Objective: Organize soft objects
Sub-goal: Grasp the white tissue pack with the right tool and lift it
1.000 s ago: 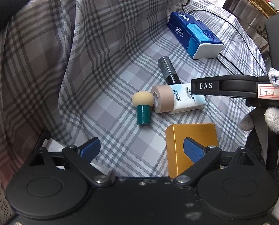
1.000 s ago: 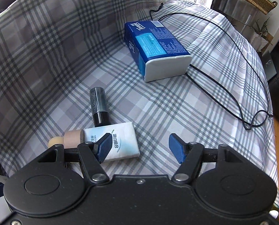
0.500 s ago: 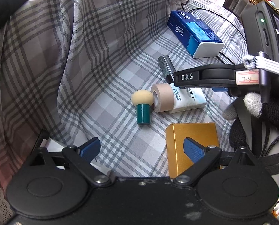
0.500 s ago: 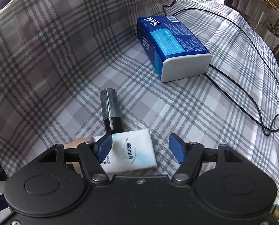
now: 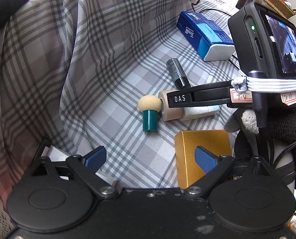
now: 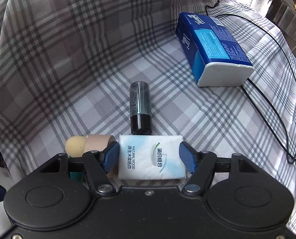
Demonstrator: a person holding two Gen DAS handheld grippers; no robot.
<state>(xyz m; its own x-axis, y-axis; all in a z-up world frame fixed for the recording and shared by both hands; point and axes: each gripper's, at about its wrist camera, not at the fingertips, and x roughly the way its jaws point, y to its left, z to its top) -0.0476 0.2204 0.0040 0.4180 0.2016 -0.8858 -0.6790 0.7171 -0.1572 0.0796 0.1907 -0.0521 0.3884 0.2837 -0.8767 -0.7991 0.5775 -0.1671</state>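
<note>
Left wrist view: the left gripper (image 5: 150,158) hangs with its blue pads spread wide and nothing between them, tilted down toward the plaid cloth (image 5: 112,63). The small white tissue pack (image 5: 199,112) lies at about one o'clock from it, well apart, mostly hidden behind the black finger of the right gripper (image 5: 178,99), which reaches in from three o'clock. Against the pack's left end lies a beige tape roll (image 5: 170,114), and at the roll's nine o'clock stands a sponge applicator (image 5: 149,111) with a cream dome on a teal base. A dark tube (image 5: 176,72) lies at twelve o'clock of the roll, and the big blue tissue pack (image 5: 204,33) farther off at one o'clock. A gold box (image 5: 203,145) sits just behind the left gripper's right pad. A gloved hand (image 5: 267,127) carries the right gripper at the frame's right edge.

Right wrist view: the right gripper (image 6: 149,155) points steeply down with the small tissue pack (image 6: 151,157) squarely between its pads. The jaws stand at a middling width, each pad right at one short end of the pack; whether they press it cannot be told. The dark tube (image 6: 140,107) lies at twelve o'clock, its cap touching or nearly touching the pack's far edge. The tape roll (image 6: 99,141) and applicator (image 6: 75,145) sit at ten o'clock, beside the left pad. The blue tissue pack (image 6: 211,47) lies at one o'clock, a black cable (image 6: 271,107) looping past it.
</note>
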